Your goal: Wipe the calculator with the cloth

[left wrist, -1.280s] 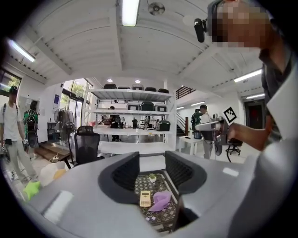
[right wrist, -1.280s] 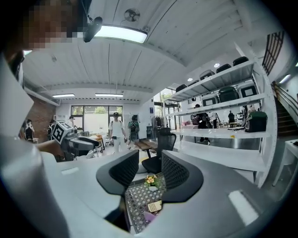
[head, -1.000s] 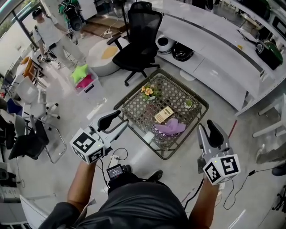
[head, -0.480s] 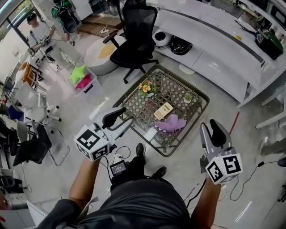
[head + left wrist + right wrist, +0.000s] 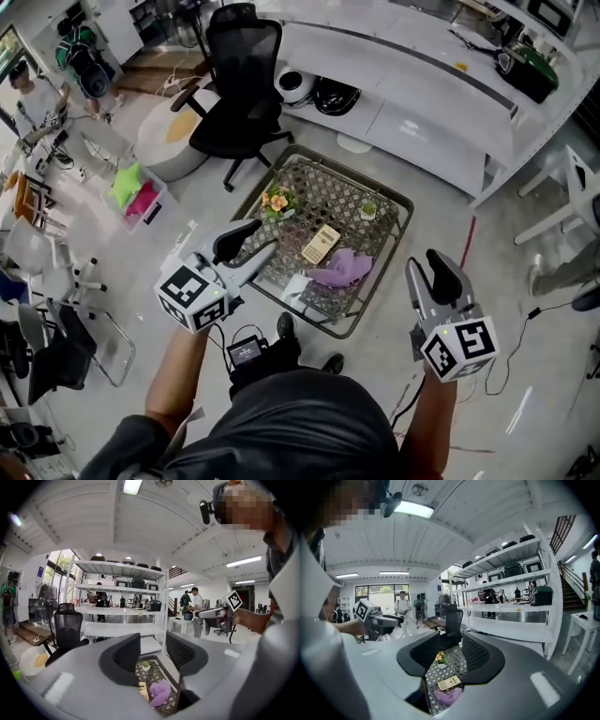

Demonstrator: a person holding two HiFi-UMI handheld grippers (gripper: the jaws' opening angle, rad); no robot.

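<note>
A low lattice-top table [image 5: 406, 225] stands on the floor ahead of me. On it lie a beige calculator [image 5: 321, 243] and, just nearer to me, a crumpled purple cloth [image 5: 343, 269]. My left gripper [image 5: 265, 249] hovers open over the table's near left edge, with nothing between its fingers. My right gripper [image 5: 429, 274] hangs to the right of the table, well short of it, open and empty. Through the left gripper [image 5: 153, 656] I see the cloth [image 5: 161, 692] and calculator [image 5: 142, 691] below. The right gripper [image 5: 451, 656] frames the calculator [image 5: 449, 683] and cloth [image 5: 449, 696].
Also on the table are a small flower pot [image 5: 277, 201], a little green plant [image 5: 368, 210] and a white sheet [image 5: 293, 288]. A black office chair [image 5: 234, 94] stands behind it, a white curved counter [image 5: 422, 103] beyond. A bin [image 5: 136, 192] sits at the left.
Both grippers have come closer to the table, the left one further, now over its near left edge. The table sits more to the left in the head view.
</note>
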